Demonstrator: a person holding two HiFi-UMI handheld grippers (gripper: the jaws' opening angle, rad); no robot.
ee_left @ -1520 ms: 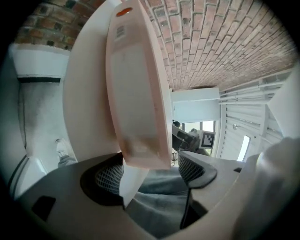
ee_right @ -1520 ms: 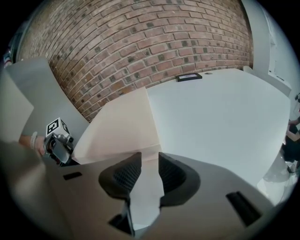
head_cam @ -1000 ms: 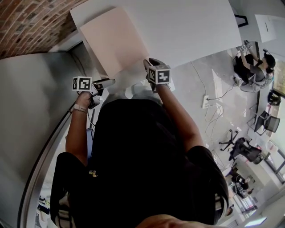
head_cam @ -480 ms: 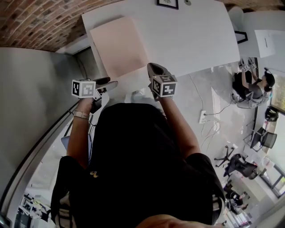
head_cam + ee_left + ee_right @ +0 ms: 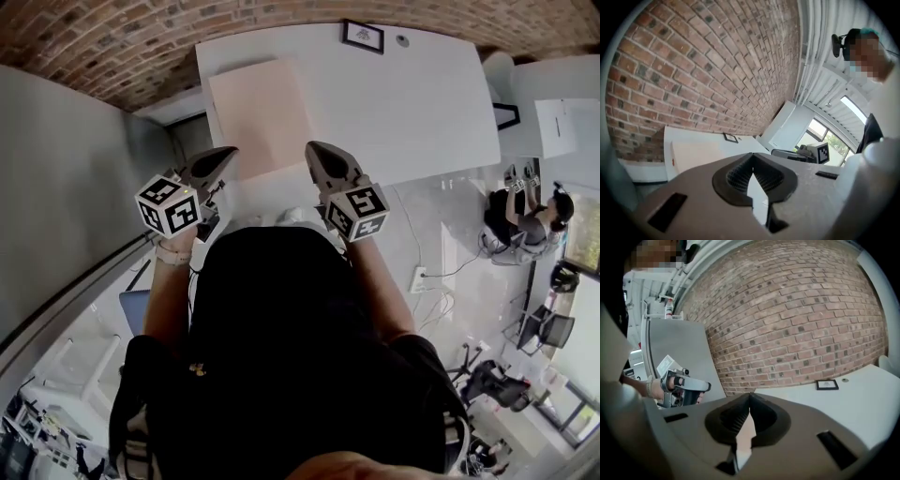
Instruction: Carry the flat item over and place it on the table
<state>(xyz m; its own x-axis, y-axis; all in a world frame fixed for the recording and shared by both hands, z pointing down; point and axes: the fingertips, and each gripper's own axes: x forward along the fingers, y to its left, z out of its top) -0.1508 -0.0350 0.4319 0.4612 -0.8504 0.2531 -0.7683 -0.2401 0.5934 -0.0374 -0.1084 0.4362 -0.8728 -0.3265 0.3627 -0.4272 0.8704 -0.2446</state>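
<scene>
The flat item [image 5: 261,112], a pale peach board, lies flat on the left part of the white table [image 5: 412,103], up against its left edge. It also shows in the left gripper view as the flat item [image 5: 693,154]. My left gripper [image 5: 230,153] is raised just off the board's near left corner, jaws shut and empty. My right gripper [image 5: 312,148] hangs by the near right corner, also shut with nothing in it. Both sets of jaws meet tip to tip in the left gripper [image 5: 752,157] and right gripper [image 5: 750,397] views.
A brick wall [image 5: 112,47] runs behind the table. A small framed picture [image 5: 363,36] lies at the table's far edge. A grey partition [image 5: 66,187] stands at the left. At the far right a person [image 5: 520,211] sits among office chairs; cables lie on the floor.
Both grippers have drawn back from the board's near edge and tilted upward. Their jaws have gone from open to shut. The board stays lying on the table.
</scene>
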